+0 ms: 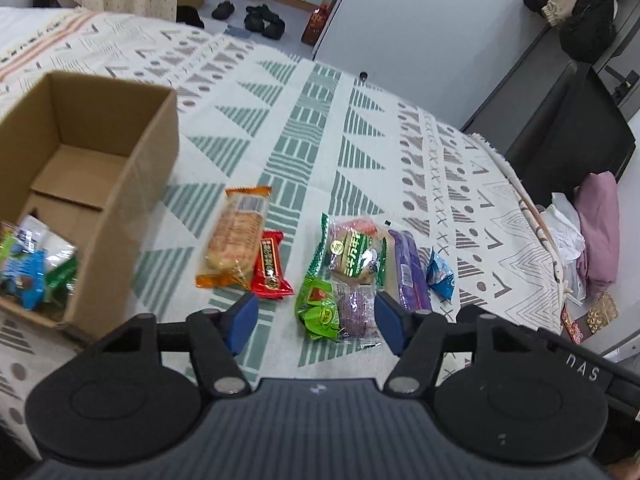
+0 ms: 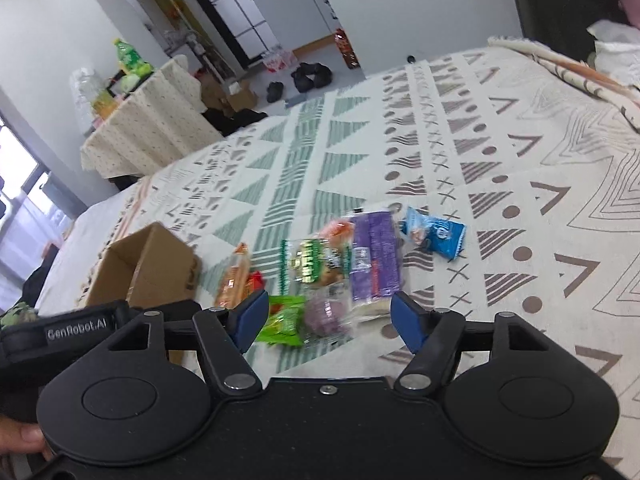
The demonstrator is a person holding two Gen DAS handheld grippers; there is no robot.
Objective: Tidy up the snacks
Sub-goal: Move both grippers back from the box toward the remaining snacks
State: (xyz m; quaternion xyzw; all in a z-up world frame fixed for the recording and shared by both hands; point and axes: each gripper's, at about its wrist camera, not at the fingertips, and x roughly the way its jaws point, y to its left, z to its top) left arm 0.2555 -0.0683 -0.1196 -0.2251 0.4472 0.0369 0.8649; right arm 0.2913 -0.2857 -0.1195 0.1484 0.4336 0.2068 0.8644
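Note:
Several snack packs lie on a patterned cloth (image 1: pixel 312 128). An orange bread pack (image 1: pixel 236 236) and a red pack (image 1: pixel 271 266) lie nearest the open cardboard box (image 1: pixel 132 184), which holds blue and green packs (image 1: pixel 28 268). Right of them lie a green pack (image 1: pixel 318 308), a clear purple pack (image 1: pixel 356 310), a bun pack (image 1: pixel 354 252), a purple wafer pack (image 1: pixel 408 268) and a blue pack (image 1: pixel 440 276). My left gripper (image 1: pixel 316 322) is open just above the green and purple packs. My right gripper (image 2: pixel 326 318) is open over the same packs (image 2: pixel 324 314); the box (image 2: pixel 148 264) is to its left.
The cloth's edge drops off at the right, by a pink cushion (image 1: pixel 600 224) and a black cabinet (image 1: pixel 572 128). Shoes (image 1: pixel 264 20) lie on the floor beyond the far edge. A covered side table (image 2: pixel 148 128) with bottles stands at the far left.

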